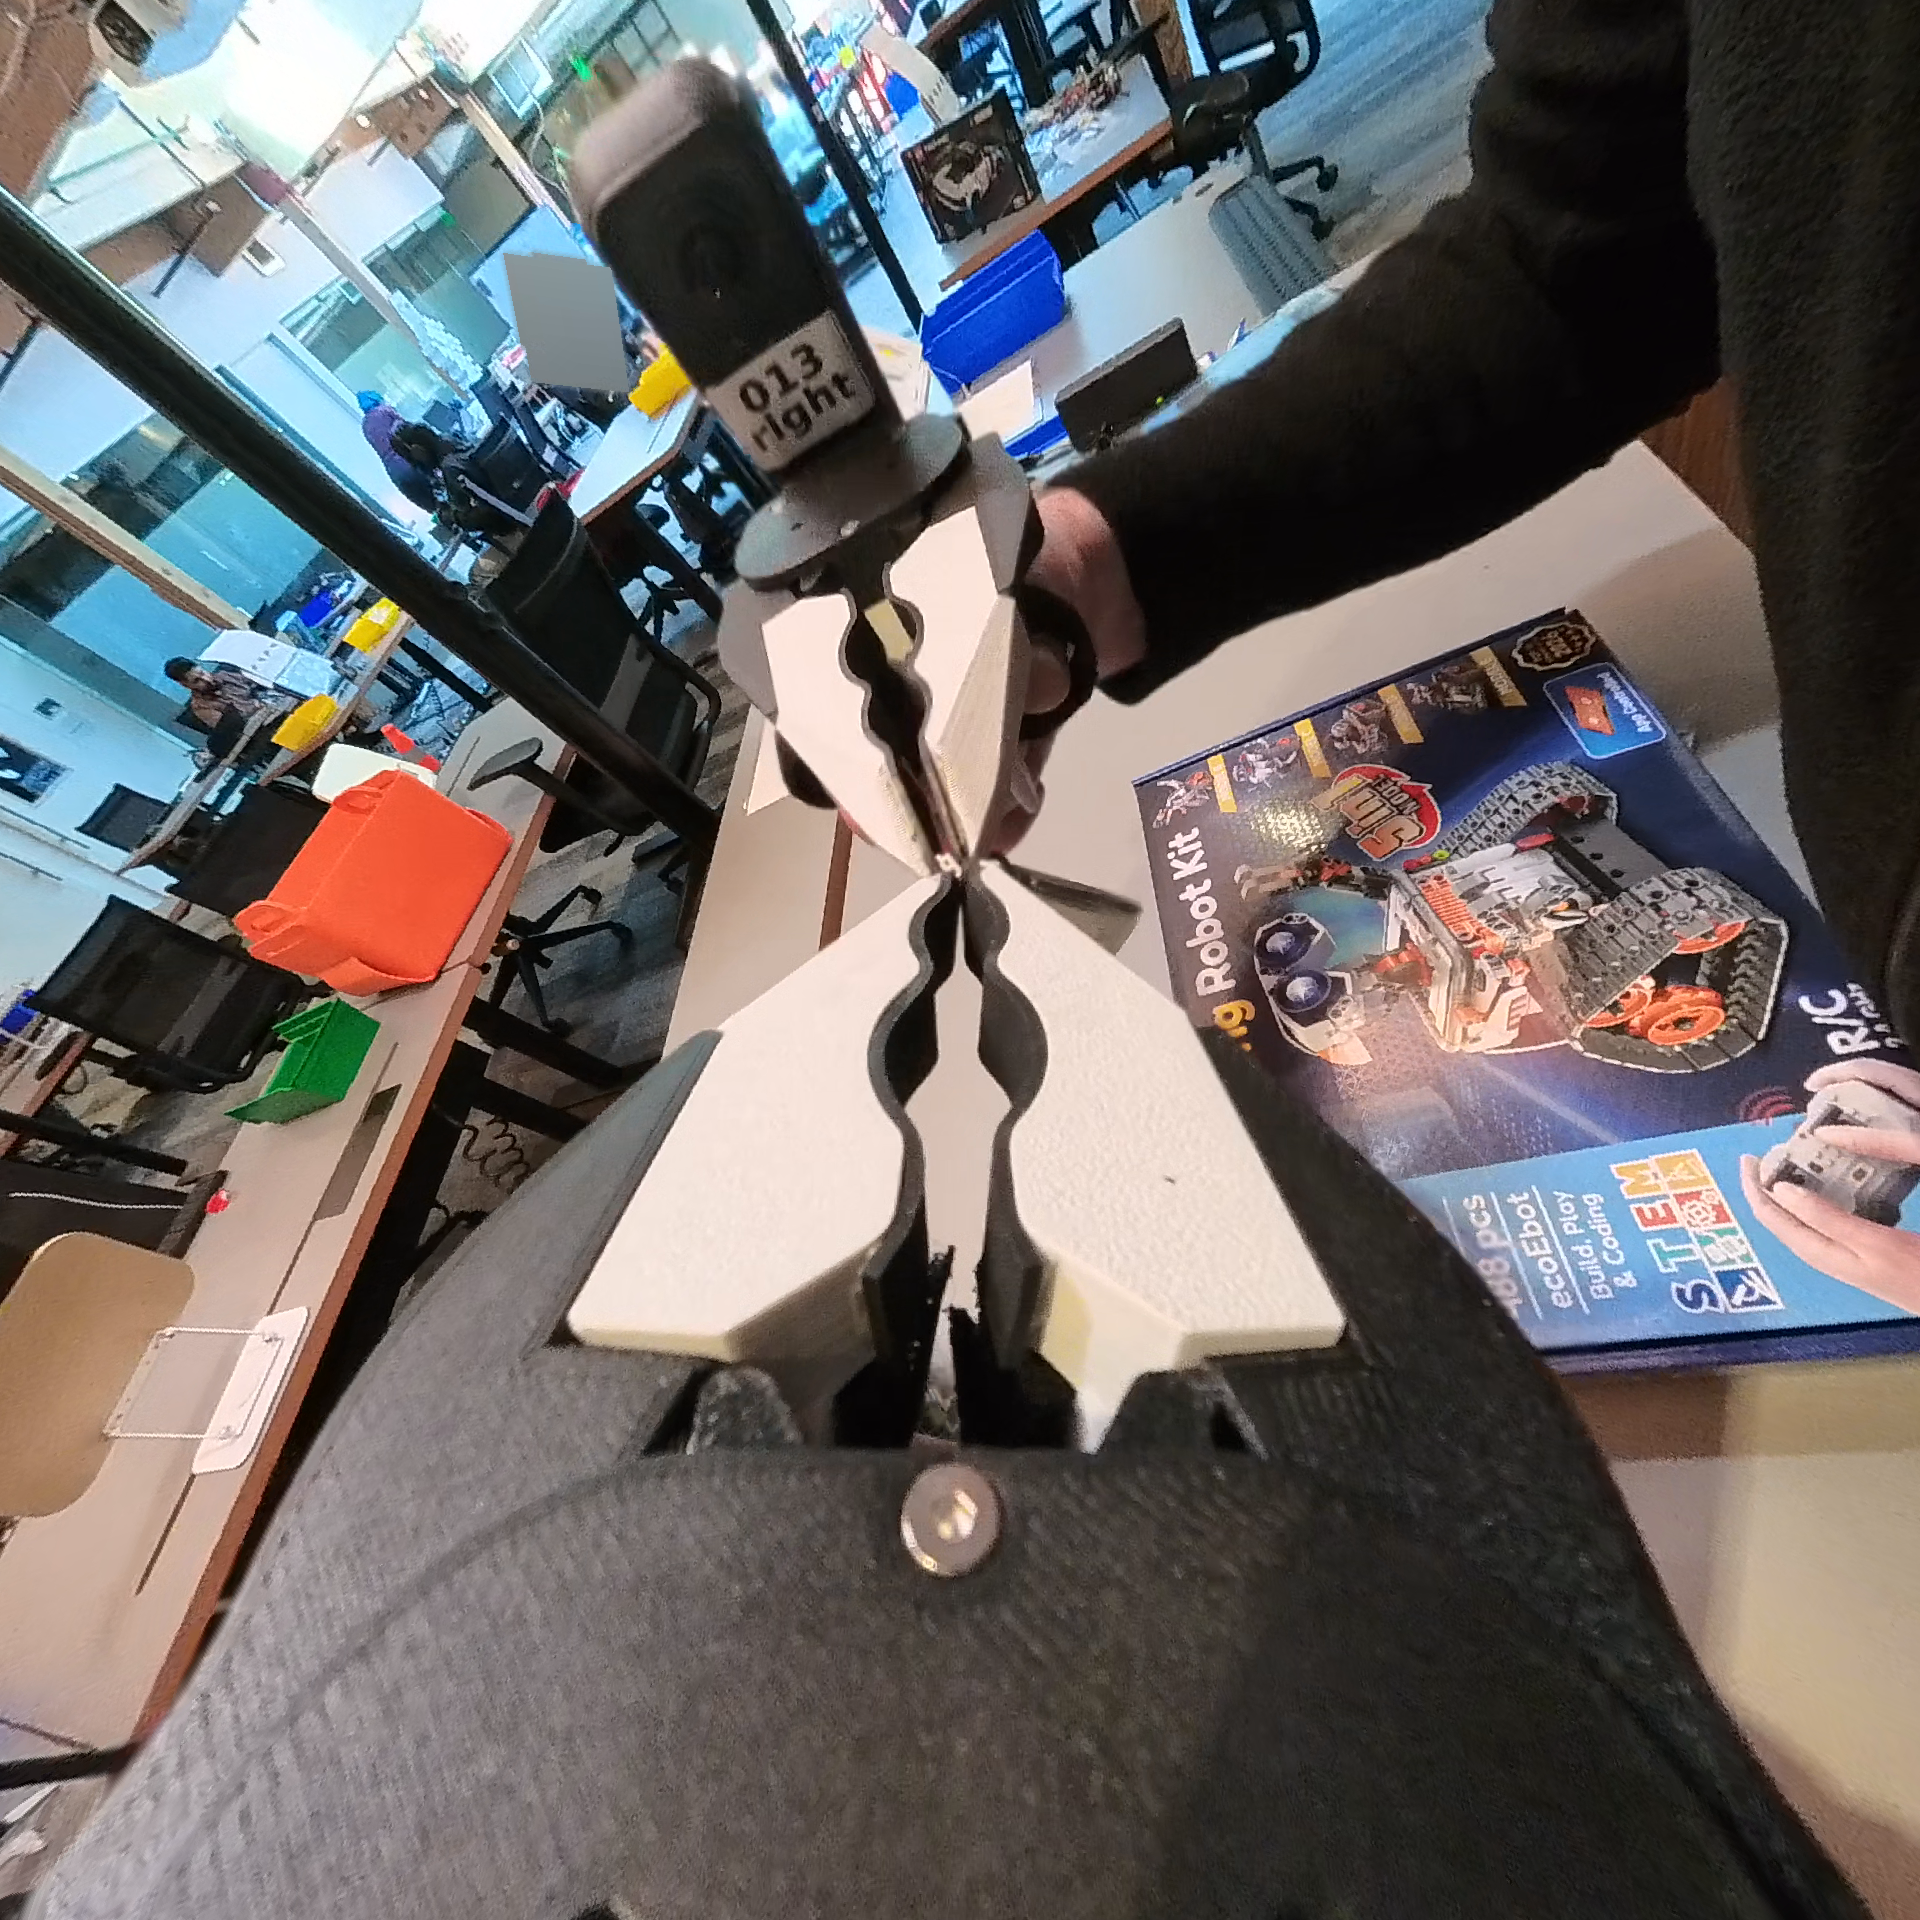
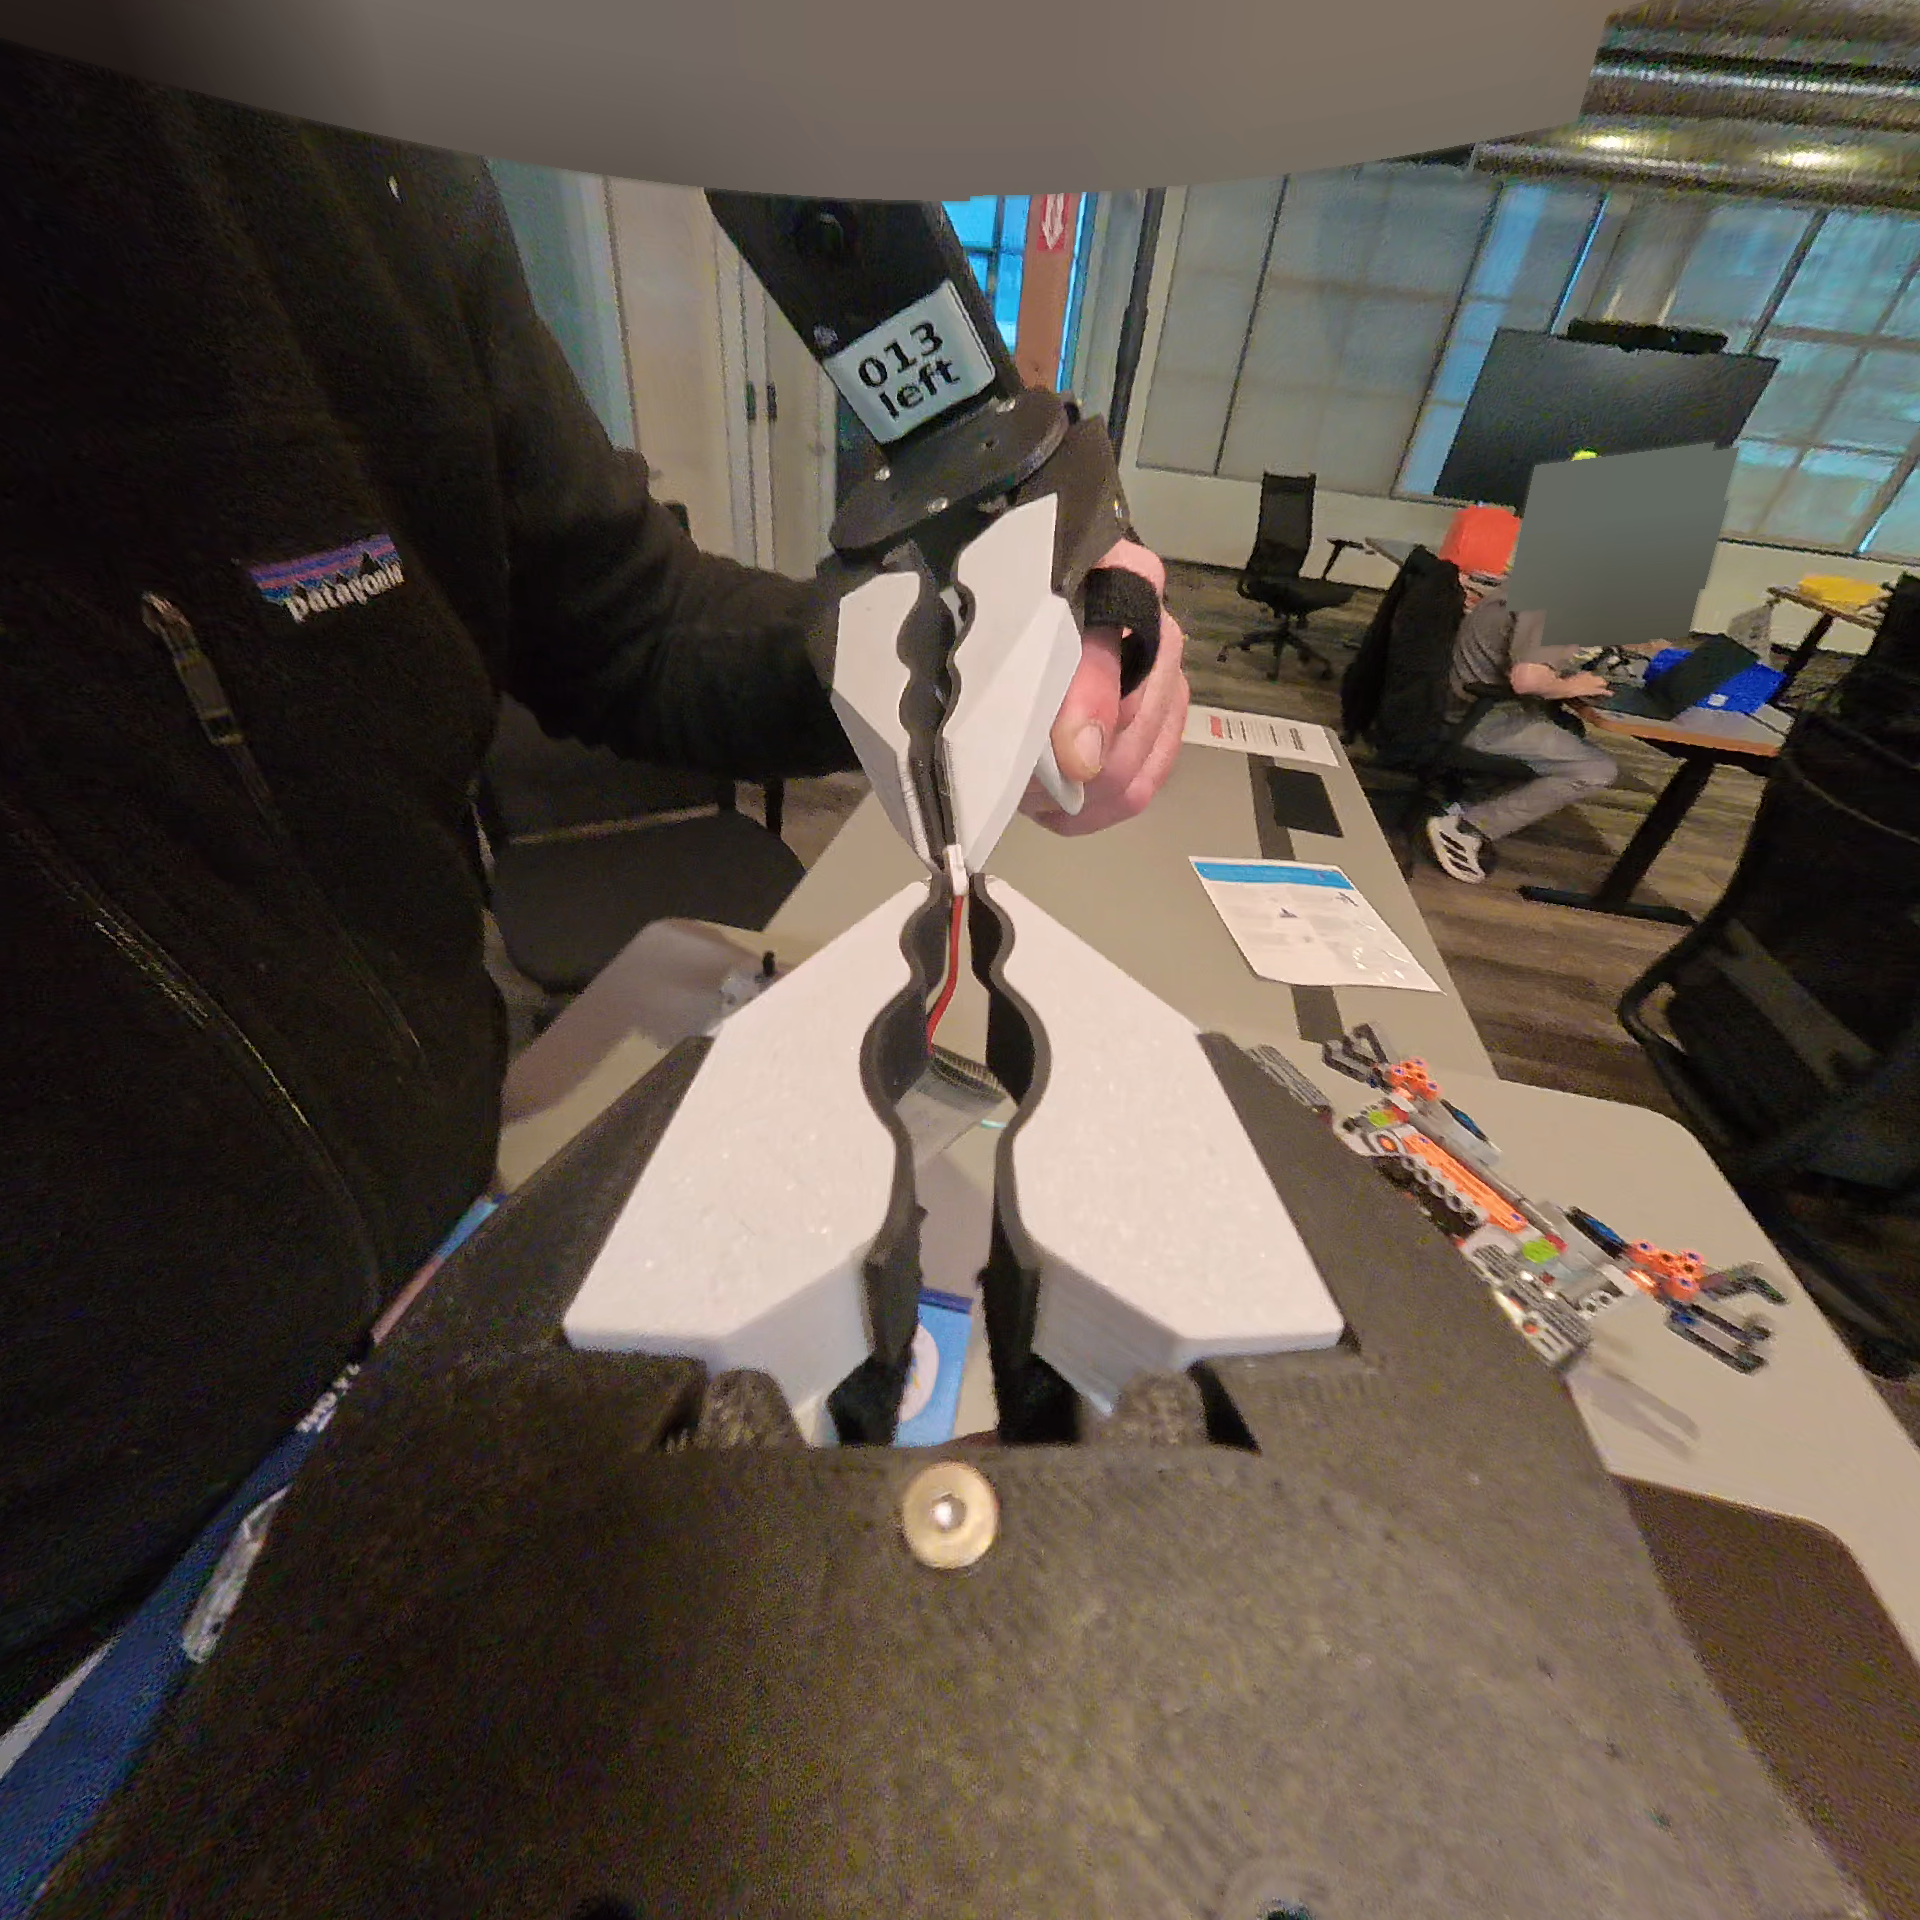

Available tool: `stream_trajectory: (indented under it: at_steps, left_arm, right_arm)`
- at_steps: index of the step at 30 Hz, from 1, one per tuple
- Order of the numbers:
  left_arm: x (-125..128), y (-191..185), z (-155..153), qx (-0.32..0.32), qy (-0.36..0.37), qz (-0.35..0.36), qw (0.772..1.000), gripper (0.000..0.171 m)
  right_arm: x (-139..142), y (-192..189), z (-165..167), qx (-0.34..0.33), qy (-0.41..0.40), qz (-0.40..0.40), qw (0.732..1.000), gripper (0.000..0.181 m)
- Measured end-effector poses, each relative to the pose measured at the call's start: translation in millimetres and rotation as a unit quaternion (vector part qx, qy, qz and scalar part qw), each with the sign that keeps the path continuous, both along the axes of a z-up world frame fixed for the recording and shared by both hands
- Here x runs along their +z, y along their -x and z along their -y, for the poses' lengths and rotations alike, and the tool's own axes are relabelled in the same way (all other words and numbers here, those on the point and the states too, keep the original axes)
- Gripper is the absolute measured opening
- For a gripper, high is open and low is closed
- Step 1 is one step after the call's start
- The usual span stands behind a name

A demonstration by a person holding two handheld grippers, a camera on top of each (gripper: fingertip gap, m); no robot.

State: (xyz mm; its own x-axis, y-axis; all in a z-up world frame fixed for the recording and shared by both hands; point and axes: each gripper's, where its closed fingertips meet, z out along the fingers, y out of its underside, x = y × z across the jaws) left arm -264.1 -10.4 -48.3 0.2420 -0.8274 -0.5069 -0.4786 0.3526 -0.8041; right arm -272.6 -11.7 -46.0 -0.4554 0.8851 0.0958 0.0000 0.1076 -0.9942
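Observation:
My two grippers meet tip to tip above the table. My left gripper is shut on a small white connector; it shows from the front in the right wrist view. My right gripper is shut on the red and black wire just behind that connector. The wire runs back between its white fingers to a grey part hanging below. In the left wrist view the right gripper comes down from above, with the grey part beside its tips.
A blue robot kit box lies on the pale table. A grey and orange brick model and a paper leaflet lie on the table. An orange box and a green bin sit on a neighbouring desk. My left and right fingertips are right by each other.

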Motion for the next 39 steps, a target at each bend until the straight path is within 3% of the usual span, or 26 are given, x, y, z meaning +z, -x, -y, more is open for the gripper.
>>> stream_trajectory:
  at_steps: [13,30,35,39]
  left_arm:
    - [3.9,0.8,1.7,0.000,0.015,0.053,0.999,0.000]
    - [6.5,3.4,-1.0,0.001,0.017,0.074,0.997,0.000]
    - [-8.2,14.7,-16.8,0.056,0.019,0.071,0.996,0.000]
    - [-32.3,47.7,-42.8,0.167,0.036,0.067,0.983,0.008]
  right_arm:
    - [3.0,2.6,1.4,0.029,0.082,-0.027,0.996,0.005]
    - [4.9,3.5,1.6,0.040,0.092,-0.034,0.994,0.000]
    - [-10.1,11.8,-14.4,0.000,0.085,-0.008,0.996,0.000]
    - [-34.0,21.5,-39.2,-0.056,0.062,0.026,0.996,0.000]
